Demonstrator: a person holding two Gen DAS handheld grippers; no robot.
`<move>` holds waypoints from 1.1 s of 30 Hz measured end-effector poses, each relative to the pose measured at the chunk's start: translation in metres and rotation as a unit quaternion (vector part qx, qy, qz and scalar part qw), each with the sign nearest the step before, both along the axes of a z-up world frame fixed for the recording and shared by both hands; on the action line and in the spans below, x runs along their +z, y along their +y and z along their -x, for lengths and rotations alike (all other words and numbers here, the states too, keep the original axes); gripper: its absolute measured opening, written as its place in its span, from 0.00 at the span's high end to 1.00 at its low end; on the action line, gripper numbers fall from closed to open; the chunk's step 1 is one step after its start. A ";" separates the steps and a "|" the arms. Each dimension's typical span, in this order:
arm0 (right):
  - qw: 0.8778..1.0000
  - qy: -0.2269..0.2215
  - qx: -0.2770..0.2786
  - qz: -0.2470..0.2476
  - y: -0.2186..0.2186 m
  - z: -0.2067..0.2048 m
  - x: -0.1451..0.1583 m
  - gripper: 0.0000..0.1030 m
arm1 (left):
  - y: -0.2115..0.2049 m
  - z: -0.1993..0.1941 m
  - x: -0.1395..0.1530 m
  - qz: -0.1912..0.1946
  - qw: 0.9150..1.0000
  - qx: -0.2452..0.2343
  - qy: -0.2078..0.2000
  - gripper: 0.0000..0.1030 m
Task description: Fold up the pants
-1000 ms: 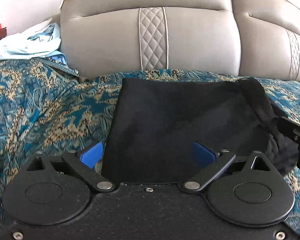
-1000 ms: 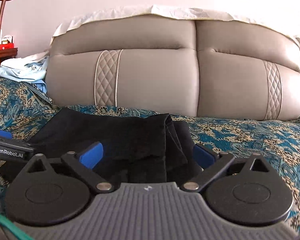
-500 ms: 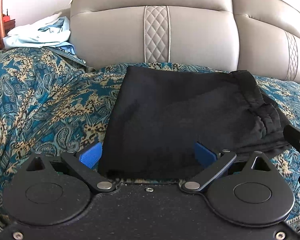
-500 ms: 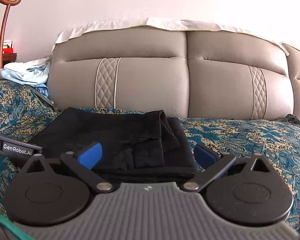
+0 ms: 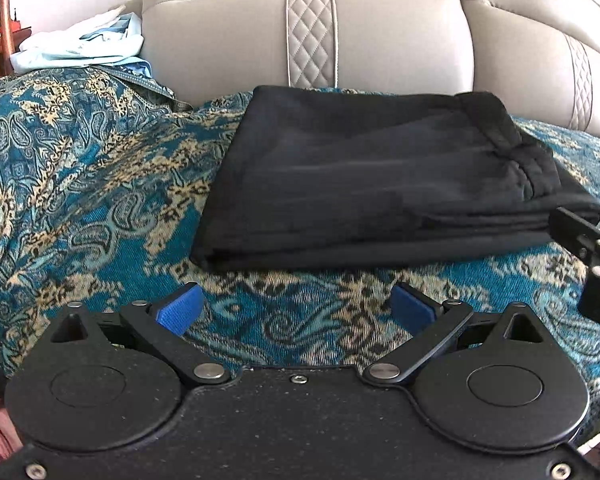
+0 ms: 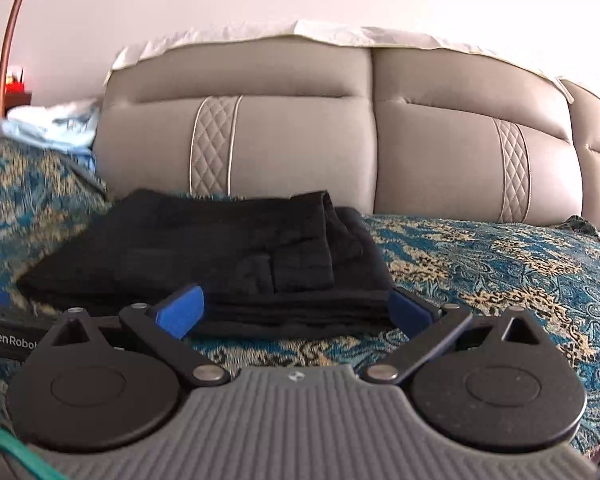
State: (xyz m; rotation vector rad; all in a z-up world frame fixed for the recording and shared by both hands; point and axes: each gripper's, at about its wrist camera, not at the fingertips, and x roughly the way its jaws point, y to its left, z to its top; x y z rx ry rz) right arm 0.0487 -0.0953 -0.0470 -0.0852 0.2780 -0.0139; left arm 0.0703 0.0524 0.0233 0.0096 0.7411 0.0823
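The black pants lie folded in a flat stack on the teal paisley bedspread, waistband end at the right. They also show in the right wrist view. My left gripper is open and empty, just short of the stack's near edge. My right gripper is open and empty, at the stack's near right corner without holding it. Part of the right gripper shows at the right edge of the left wrist view. The left gripper shows at the left edge of the right wrist view.
A grey padded headboard stands behind the pants. Light blue clothes are piled at the far left by the headboard. A wooden chair and shelf stand beyond the bed on the left.
Both grippers have pulled back toward me off the pants. The near edge of the stack, once between the left fingers, now lies ahead of them with bedspread showing between.
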 end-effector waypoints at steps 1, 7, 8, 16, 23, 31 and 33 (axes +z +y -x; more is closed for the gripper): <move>1.000 0.004 -0.001 0.002 0.002 -0.001 -0.002 0.00 | 0.001 0.001 -0.001 0.002 1.000 0.000 -0.003 0.01; 0.999 0.033 0.000 -0.009 0.007 -0.010 -0.013 0.00 | 0.008 -0.005 -0.006 0.021 1.000 -0.002 -0.007 0.00; 0.999 0.037 0.000 -0.010 0.008 -0.012 -0.015 0.00 | 0.008 -0.005 -0.006 0.019 1.000 -0.003 -0.009 0.00; 0.999 0.053 -0.011 -0.005 0.018 -0.023 -0.030 0.00 | 0.011 -0.011 -0.007 0.020 1.000 -0.012 -0.009 0.00; 0.999 0.042 -0.012 -0.002 0.020 -0.020 -0.034 0.00 | 0.014 -0.014 -0.009 0.024 0.999 -0.005 -0.020 0.00; 0.999 0.036 -0.021 -0.002 0.023 -0.020 -0.037 0.00 | 0.014 -0.014 -0.009 0.025 0.999 0.007 -0.026 0.00; 0.999 0.035 -0.021 -0.004 0.023 -0.020 -0.037 0.00 | 0.015 -0.015 -0.009 0.025 0.999 0.012 -0.026 0.00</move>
